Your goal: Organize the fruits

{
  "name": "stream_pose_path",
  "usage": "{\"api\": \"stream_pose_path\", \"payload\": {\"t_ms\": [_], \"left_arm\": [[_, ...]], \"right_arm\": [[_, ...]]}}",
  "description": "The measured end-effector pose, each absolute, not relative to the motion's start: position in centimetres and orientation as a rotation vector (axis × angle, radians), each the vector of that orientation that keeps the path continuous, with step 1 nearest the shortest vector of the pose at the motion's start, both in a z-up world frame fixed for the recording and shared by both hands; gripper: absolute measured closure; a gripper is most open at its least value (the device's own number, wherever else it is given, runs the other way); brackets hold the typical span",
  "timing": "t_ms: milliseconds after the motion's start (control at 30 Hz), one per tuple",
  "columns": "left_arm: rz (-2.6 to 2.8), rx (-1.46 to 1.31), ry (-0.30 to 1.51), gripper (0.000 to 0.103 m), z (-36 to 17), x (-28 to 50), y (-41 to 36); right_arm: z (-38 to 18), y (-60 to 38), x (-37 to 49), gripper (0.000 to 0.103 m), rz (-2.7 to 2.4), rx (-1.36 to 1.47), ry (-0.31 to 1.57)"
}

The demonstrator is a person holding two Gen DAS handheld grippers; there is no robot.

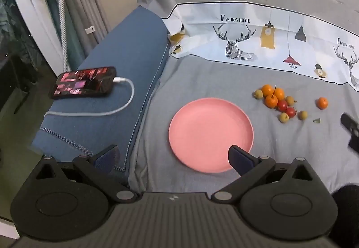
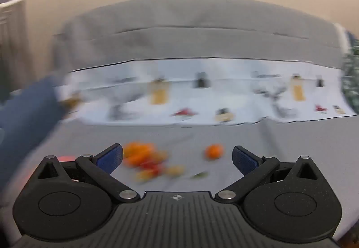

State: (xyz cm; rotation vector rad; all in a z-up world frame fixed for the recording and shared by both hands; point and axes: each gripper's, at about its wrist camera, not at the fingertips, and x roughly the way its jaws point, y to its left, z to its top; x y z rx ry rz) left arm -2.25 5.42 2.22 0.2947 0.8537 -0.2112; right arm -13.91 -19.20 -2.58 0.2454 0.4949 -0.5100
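A pink plate (image 1: 202, 126) lies empty on the grey sheet. To its right sits a cluster of small fruits (image 1: 277, 102): oranges, red ones and yellowish ones. A lone orange (image 1: 322, 102) lies further right. My left gripper (image 1: 174, 156) is open and empty, its right finger over the plate's near edge. My right gripper (image 2: 177, 158) is open and empty just short of the fruits; its view is blurred. The cluster (image 2: 148, 161) and the lone orange (image 2: 214, 151) show between its fingers. The right gripper's tip shows at the left wrist view's right edge (image 1: 350, 131).
A phone (image 1: 84, 83) on a white charging cable lies on a blue blanket (image 1: 125, 63) left of the plate. A patterned white pillowcase (image 1: 258, 39) lies behind the fruits. A small green scrap (image 1: 316, 121) lies near the lone orange. Curtains hang at the far left.
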Motion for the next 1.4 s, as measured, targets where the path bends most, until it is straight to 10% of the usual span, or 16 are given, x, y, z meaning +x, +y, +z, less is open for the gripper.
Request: {"api": "stream_pose_path", "payload": {"t_ms": [1400], "left_arm": [[-0.261, 0.196, 0.851, 0.000, 2.1, -6.6, 11.6]], "right_arm": [[3.1, -2.7, -16.0, 0.001, -0.284, 0.161, 0.652]]}}
